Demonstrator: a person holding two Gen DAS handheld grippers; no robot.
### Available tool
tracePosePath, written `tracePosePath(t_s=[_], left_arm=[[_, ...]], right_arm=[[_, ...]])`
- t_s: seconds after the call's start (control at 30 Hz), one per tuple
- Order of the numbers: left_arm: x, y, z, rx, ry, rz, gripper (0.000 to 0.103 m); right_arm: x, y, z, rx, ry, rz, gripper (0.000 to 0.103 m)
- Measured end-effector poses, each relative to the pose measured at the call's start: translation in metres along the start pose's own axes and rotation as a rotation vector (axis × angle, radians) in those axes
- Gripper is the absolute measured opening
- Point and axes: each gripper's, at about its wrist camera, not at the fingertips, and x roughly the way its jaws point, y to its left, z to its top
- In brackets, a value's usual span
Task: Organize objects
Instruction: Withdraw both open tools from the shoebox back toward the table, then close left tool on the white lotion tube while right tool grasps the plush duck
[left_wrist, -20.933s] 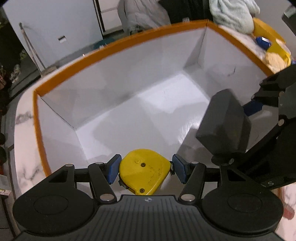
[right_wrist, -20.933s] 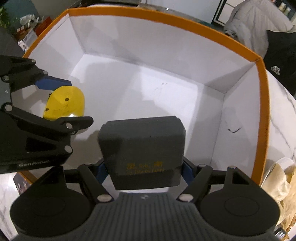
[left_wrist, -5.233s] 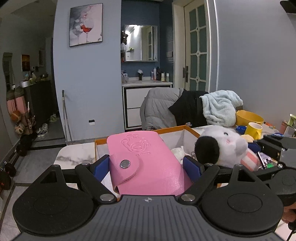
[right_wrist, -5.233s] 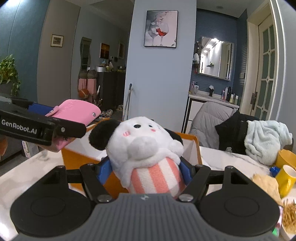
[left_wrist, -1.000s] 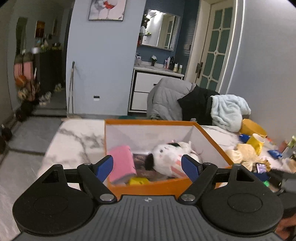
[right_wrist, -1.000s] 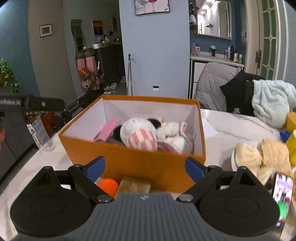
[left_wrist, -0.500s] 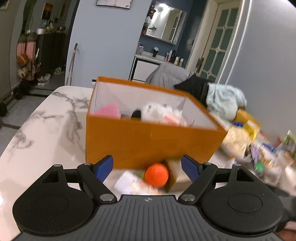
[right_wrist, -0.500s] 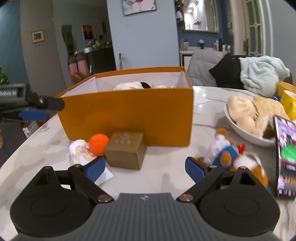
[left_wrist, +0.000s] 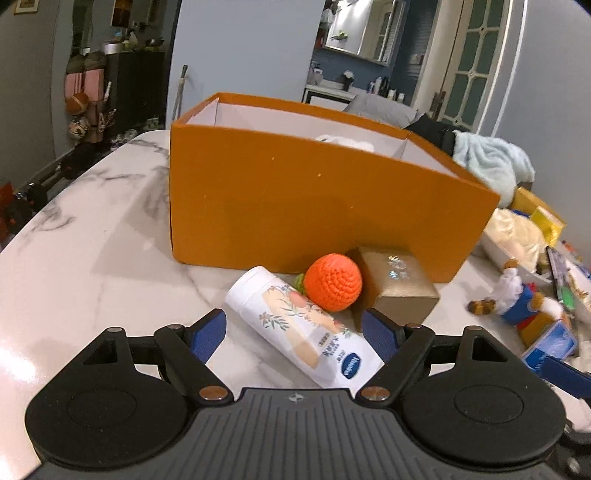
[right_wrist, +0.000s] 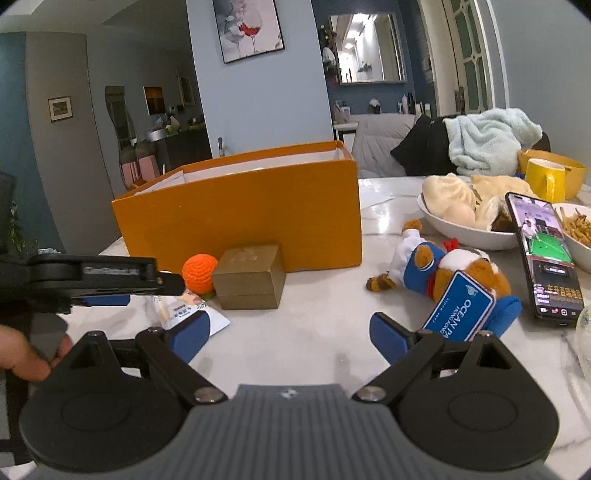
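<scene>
Orange box, left wrist view: the open cardboard box (left_wrist: 325, 206) stands on the far part of the marble bench (left_wrist: 85, 266), with something white and fluffy (left_wrist: 347, 142) just showing over its rim.
Left hand-held gripper (left_wrist: 297, 332): its blue pads stand wide apart and clamp nothing; a white tube (left_wrist: 299, 325) lies on the bench between them, touched by neither pad.
Near the box: an orange crocheted ball (left_wrist: 333, 281) rests against the far end of the tube, and a gold box (left_wrist: 397, 284) sits just right of the ball, close against the orange box's near wall.
Far right: a plush toy in blue (left_wrist: 517, 302) lies on the bench, well apart from the tube.

Orange box, right wrist view: the same box (right_wrist: 240, 214) stands at the far left of centre, with the gold box (right_wrist: 251, 275) and the crocheted ball (right_wrist: 200, 273) in front of its near wall.
Right hand-held gripper (right_wrist: 286, 334): pads spread wide over bare marble (right_wrist: 317, 306), holding nothing.
Right side: the plush toy (right_wrist: 443, 273) lies on its side with a blue tag (right_wrist: 460, 310) on it, just beyond the right pad; a phone (right_wrist: 541, 254) with a lit screen leans beside a white bowl (right_wrist: 461, 229) of food.
Left edge: the other hand-held gripper (right_wrist: 92, 291) reaches in above the white tube (right_wrist: 184, 314), a person's hand (right_wrist: 26, 354) behind it.
</scene>
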Motion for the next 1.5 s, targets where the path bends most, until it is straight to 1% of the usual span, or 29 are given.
tracePosePath(t_s=[0.1, 0.17, 0.3, 0.4, 0.5, 0.63, 0.73, 0.87, 0.93, 1.07, 1.2, 1.27, 1.3, 1.37, 1.4, 1.43, 1.47, 1.5], left_arm=[[0.011, -0.005, 0.001, 0.022, 0.029, 0.041, 0.096], [0.018, -0.009, 0.002, 0.035, 0.05, 0.084, 0.096], [0.027, -0.015, 0.003, 0.027, 0.05, 0.096, 0.097], [0.033, -0.022, 0.005, 0.028, 0.065, 0.13, 0.097], [0.038, -0.03, 0.003, 0.088, 0.068, 0.184, 0.097], [0.027, -0.025, -0.005, 0.11, 0.069, 0.167, 0.097], [0.012, -0.013, -0.014, 0.124, 0.064, 0.15, 0.097], [0.002, 0.006, -0.017, 0.128, 0.055, 0.132, 0.097], [0.002, 0.01, -0.015, 0.118, 0.045, 0.108, 0.098], [0.011, 0.006, -0.01, 0.165, 0.047, 0.097, 0.098], [0.021, 0.0, -0.006, 0.201, 0.041, 0.065, 0.097], [0.025, -0.002, -0.004, 0.211, 0.038, 0.052, 0.094], [0.026, -0.002, -0.003, 0.213, 0.037, 0.047, 0.089], [0.027, -0.002, -0.002, 0.212, 0.035, 0.05, 0.078], [0.027, -0.001, -0.001, 0.207, 0.034, 0.055, 0.067], [0.026, 0.001, 0.0, 0.203, 0.034, 0.057, 0.059], [0.025, 0.001, 0.0, 0.203, 0.036, 0.055, 0.055], [0.024, 0.003, -0.001, 0.207, 0.037, 0.052, 0.055]], right_arm=[[-0.002, -0.002, -0.005, 0.021, 0.002, 0.013, 0.094], [-0.002, -0.004, -0.008, 0.031, 0.007, 0.019, 0.094], [-0.002, -0.009, -0.013, 0.054, 0.014, 0.027, 0.094], [-0.002, -0.013, -0.015, 0.078, 0.011, 0.032, 0.094], [-0.004, -0.015, -0.016, 0.087, -0.003, 0.036, 0.094], [-0.01, -0.016, -0.016, 0.095, -0.033, 0.051, 0.095], [-0.014, -0.018, -0.016, 0.105, -0.052, 0.068, 0.096], [-0.015, -0.019, -0.019, 0.118, -0.06, 0.09, 0.097], [-0.014, -0.019, -0.02, 0.123, -0.06, 0.095, 0.097], [-0.012, -0.018, -0.02, 0.121, -0.051, 0.093, 0.097], [-0.011, -0.017, -0.015, 0.09, -0.038, 0.051, 0.097], [-0.008, -0.017, -0.01, 0.063, -0.042, 0.015, 0.097], [-0.007, -0.018, -0.005, 0.045, -0.048, -0.009, 0.097], [-0.003, -0.019, 0.004, 0.013, -0.059, -0.05, 0.097], [0.0, -0.02, 0.01, -0.013, -0.061, -0.076, 0.097], [0.005, -0.019, 0.017, -0.05, -0.057, -0.11, 0.097], [0.009, -0.019, 0.024, -0.092, -0.058, -0.147, 0.097], [0.013, -0.019, 0.029, -0.122, -0.054, -0.17, 0.097]])
